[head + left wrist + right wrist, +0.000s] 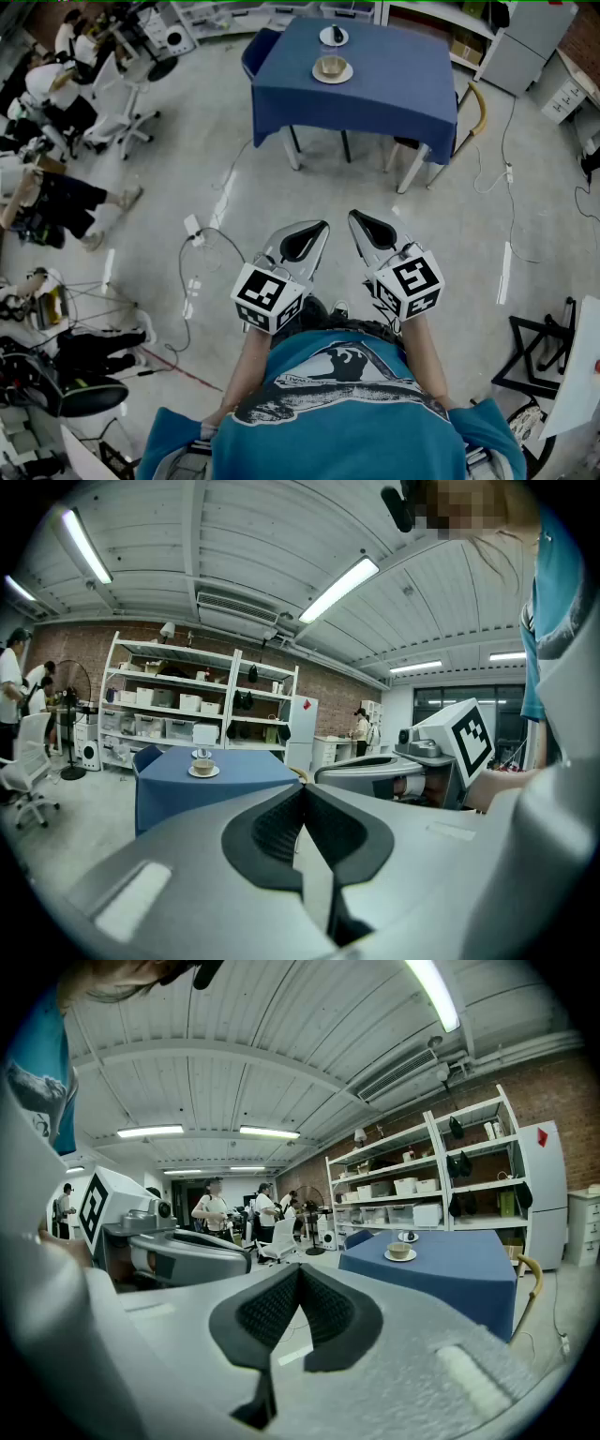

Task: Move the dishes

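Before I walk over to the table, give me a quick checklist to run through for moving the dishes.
1. Left gripper empty: ok, jaws together with nothing between them.
2. Right gripper empty: ok, jaws together with nothing between them.
3. Jaws ready to take a dish: not ok, both are shut.
4. Dishes in place: ok, the bowl and the small plate beyond it sit on the blue table.
5. Dishes within reach: not ok, the table stands well ahead, across open floor.
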A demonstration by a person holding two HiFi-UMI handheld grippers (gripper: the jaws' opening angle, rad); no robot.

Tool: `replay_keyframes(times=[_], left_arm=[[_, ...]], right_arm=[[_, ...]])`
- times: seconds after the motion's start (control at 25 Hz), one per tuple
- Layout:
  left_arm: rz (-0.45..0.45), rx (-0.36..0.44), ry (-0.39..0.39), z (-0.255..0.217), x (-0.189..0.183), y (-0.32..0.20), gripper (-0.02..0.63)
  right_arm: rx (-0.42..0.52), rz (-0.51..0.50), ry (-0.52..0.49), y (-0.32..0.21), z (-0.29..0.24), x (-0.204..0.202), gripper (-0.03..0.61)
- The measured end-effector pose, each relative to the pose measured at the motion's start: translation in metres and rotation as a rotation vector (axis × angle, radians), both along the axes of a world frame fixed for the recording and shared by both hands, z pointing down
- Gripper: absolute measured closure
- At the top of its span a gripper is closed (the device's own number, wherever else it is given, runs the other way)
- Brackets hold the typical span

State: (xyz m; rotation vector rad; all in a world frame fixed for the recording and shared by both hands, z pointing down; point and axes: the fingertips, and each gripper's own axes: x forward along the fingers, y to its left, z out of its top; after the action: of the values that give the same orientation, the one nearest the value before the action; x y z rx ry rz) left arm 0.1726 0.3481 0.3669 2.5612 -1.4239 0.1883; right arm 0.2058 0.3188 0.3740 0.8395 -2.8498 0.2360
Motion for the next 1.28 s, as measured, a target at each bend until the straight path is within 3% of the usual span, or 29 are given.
replay_keyframes(times=[0.32,0.76,1.28], left_arm=[[0.008,-0.009,0.000,0.003,0.008,0.001,0.601],[-0.041,-0.049,-0.005,0.013,0.003,0.027,0.601],[-0.121,-0.113,-0.042,0.025,-0.029,0.020,0.601]], right_arm=[[-0.051,0.001,-0.049,-0.001,0.004,0.005,0.575],[-0.131,-0.051,-0.034,0.024,0.026,0.005,0.575],[-0.209,-0.126,-0.065,0.010,0.043,-0.028,0.575]])
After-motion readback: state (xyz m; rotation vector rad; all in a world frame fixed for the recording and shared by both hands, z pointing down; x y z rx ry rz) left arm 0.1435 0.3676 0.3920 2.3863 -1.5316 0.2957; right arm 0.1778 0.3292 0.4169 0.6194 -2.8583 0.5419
